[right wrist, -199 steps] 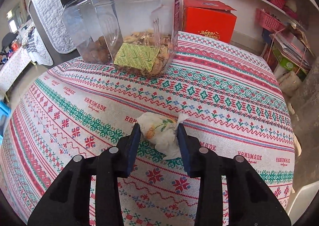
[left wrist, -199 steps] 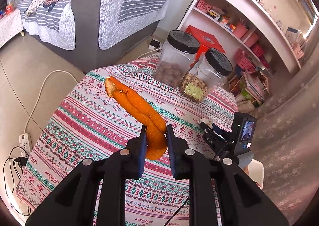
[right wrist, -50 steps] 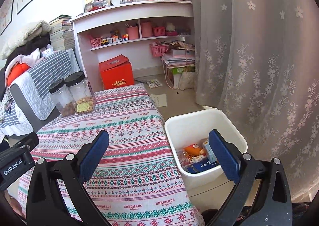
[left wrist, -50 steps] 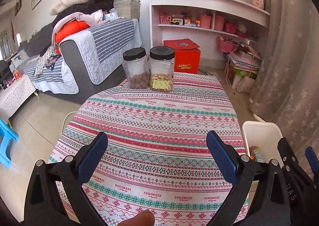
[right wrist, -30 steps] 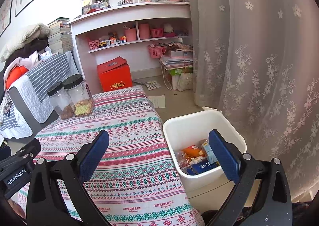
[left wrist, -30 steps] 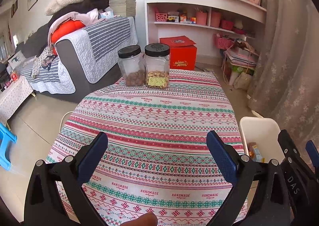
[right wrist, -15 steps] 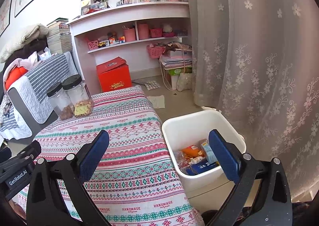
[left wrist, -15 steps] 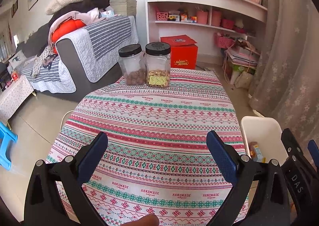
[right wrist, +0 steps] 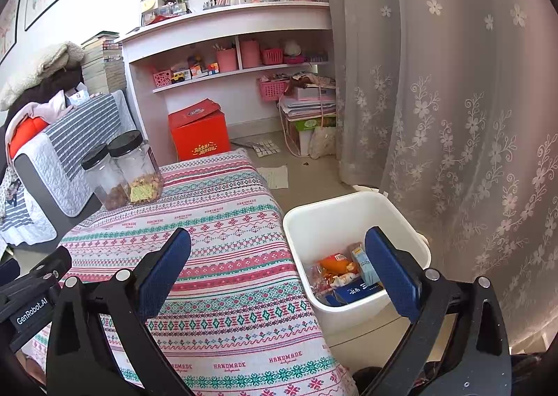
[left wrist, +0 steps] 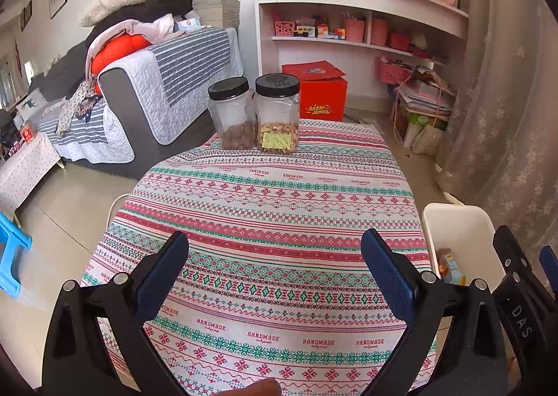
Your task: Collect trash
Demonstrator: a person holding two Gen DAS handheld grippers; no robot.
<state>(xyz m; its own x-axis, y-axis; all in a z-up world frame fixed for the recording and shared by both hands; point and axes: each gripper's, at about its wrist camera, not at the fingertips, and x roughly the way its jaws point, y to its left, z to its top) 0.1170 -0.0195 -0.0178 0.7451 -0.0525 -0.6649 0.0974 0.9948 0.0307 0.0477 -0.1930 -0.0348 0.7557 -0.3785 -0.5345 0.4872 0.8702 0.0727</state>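
Both jaws are spread wide and hold nothing.

The left gripper and the right gripper are empty now. A few seconds ago the left one pinched an orange peel and the right one pinched a crumpled tissue, both on the table. Now that trash is gone from the striped tablecloth. In the right wrist view the white bin stands on the floor at about 4 o'clock from the table. Inside it lie an orange scrap, some wrappers and a blue box. In the last second the views hardly moved. Only two jars are left on the cloth, at 12 o'clock at the far edge. I think the job looks done, since no more trash shows on the table.
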